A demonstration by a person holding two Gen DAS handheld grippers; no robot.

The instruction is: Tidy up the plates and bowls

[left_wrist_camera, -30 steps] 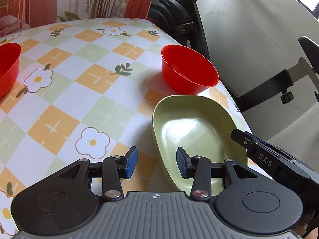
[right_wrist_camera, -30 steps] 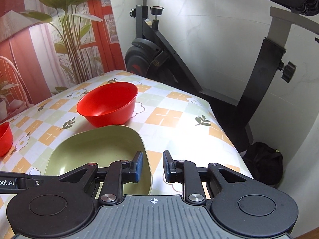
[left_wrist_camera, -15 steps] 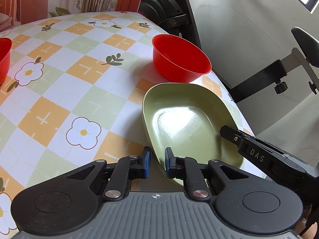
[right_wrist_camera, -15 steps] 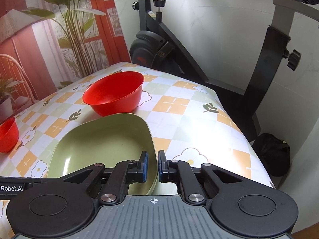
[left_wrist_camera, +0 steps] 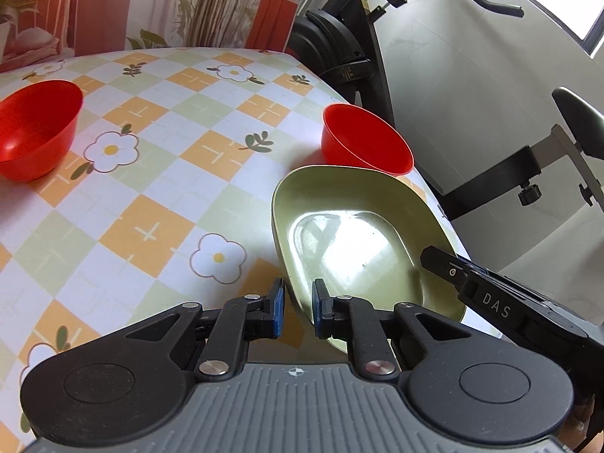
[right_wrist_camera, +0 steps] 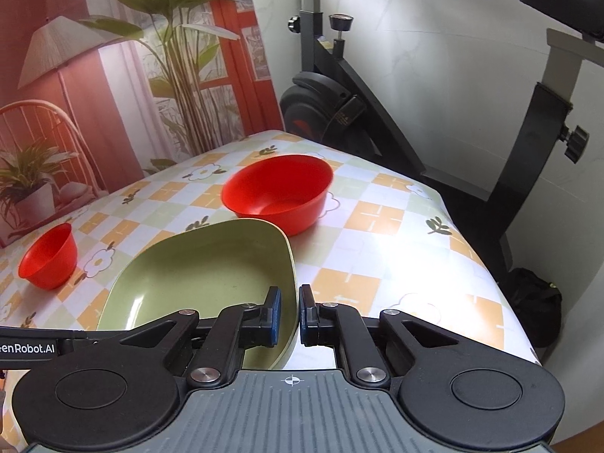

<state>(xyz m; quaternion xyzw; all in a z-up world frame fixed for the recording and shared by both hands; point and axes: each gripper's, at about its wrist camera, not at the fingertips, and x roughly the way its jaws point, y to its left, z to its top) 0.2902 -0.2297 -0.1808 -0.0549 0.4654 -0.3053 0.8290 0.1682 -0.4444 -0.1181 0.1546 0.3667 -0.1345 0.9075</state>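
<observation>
A pale green plate (left_wrist_camera: 358, 234) (right_wrist_camera: 204, 268) hangs tilted just above the flowered tablecloth (left_wrist_camera: 151, 226) (right_wrist_camera: 377, 249). My left gripper (left_wrist_camera: 298, 302) is shut on its near left rim. Opposite it, my right gripper (right_wrist_camera: 290, 313) is shut on the near right rim. Each view shows the other gripper's black finger at the plate's far side. One red bowl (left_wrist_camera: 366, 147) (right_wrist_camera: 279, 192) stands right behind the plate. A second red bowl (left_wrist_camera: 34, 128) (right_wrist_camera: 49, 256) sits farther left on the table.
The table's right edge runs close by the plate. Beyond it stand a black exercise bike (left_wrist_camera: 351, 56) (right_wrist_camera: 339, 105) and a white wall. A black bag (right_wrist_camera: 536, 302) lies on the floor. A printed backdrop (right_wrist_camera: 113, 75) closes the far side.
Both grippers went from open to shut on the green plate's rim. The plate has since risen and tilted off the tablecloth.
</observation>
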